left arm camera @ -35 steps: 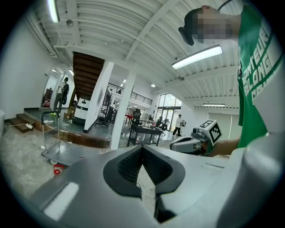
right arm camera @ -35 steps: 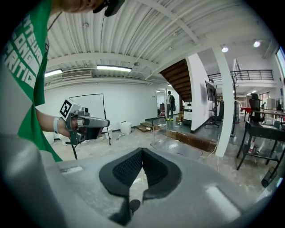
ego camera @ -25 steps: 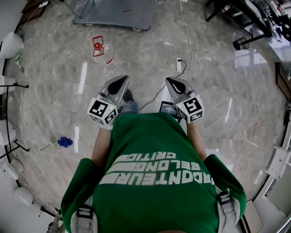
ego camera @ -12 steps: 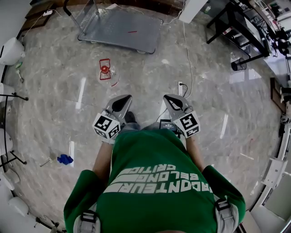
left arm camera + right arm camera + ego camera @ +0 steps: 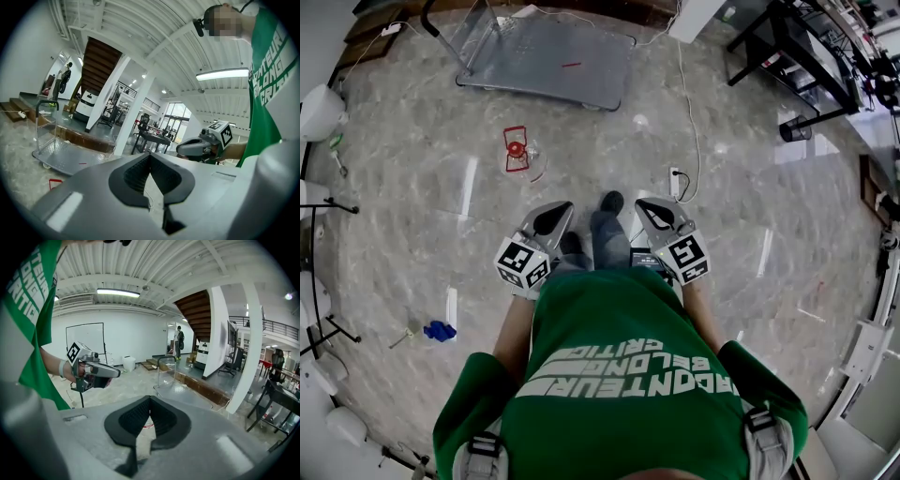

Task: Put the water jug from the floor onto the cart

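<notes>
The water jug (image 5: 517, 150), clear with a red handle frame, stands on the marble floor ahead and to the left. Beyond it is the cart (image 5: 548, 58), a flat grey platform with an upright push handle. My left gripper (image 5: 551, 217) and right gripper (image 5: 654, 214) are held side by side at waist height, both shut and empty, well short of the jug. In the left gripper view the shut jaw tips (image 5: 150, 154) point toward the cart (image 5: 65, 157); a red edge of the jug (image 5: 55, 183) shows low left. The right gripper view has the cart (image 5: 180, 390) ahead.
A white power strip (image 5: 673, 178) with its cable lies on the floor just ahead on the right. The person's shoe (image 5: 611, 202) is between the grippers. A blue object (image 5: 440, 330) lies at the left. Black desks (image 5: 787, 56) stand at the far right, white objects (image 5: 319, 108) along the left edge.
The person has walked forward: jug and cart have come nearer in the head view, and a foot has stepped out between the grippers. Both grippers stay shut.
</notes>
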`<state>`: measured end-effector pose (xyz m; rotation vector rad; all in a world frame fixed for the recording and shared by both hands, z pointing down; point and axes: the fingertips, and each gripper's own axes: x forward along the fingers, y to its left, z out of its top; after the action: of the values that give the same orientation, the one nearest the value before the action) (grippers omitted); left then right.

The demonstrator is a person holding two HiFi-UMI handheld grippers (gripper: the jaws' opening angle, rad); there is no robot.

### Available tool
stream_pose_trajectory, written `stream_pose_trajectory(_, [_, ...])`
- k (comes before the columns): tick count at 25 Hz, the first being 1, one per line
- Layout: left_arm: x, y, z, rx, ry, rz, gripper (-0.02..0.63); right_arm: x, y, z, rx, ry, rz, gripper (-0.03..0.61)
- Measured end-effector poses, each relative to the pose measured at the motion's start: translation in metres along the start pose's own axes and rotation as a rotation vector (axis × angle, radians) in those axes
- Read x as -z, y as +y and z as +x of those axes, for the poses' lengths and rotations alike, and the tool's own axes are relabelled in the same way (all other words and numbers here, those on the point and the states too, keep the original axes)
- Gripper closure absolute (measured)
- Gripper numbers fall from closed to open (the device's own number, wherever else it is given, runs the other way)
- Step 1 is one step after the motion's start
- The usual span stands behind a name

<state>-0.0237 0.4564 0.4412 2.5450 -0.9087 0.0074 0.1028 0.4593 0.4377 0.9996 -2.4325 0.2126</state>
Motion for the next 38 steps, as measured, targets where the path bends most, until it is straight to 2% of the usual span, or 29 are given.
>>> stream_pose_trajectory(7, [-0.013, 0.029, 0.034, -0.039, 0.022, -0.012, 0.598, -0.013, -0.044, 0.038, -0.042, -0.030, -0.002, 0.586])
stream_pose_trajectory(13, [-0.022, 0.073, 0.066, -0.116, 0.051, -0.040, 0.598, -0.032, -0.103, 0.073, -0.064, -0.069, -0.011, 0.586])
stream_pose_trajectory(21, [-0.040, 0.128, 0.116, -0.198, 0.104, -0.031, 0.598, -0.046, -0.184, 0.109, -0.086, -0.103, 0.000, 0.586])
stream_pose_trajectory(28, [-0.037, 0.151, 0.134, -0.278, 0.111, -0.051, 0.595, -0.043, -0.213, 0.128, -0.156, -0.097, -0.007, 0.586])
stream_pose_trajectory(38, [-0.036, 0.163, 0.155, -0.331, 0.105, -0.075, 0.584, -0.043, -0.232, 0.149, -0.232, -0.063, -0.048, 0.586])
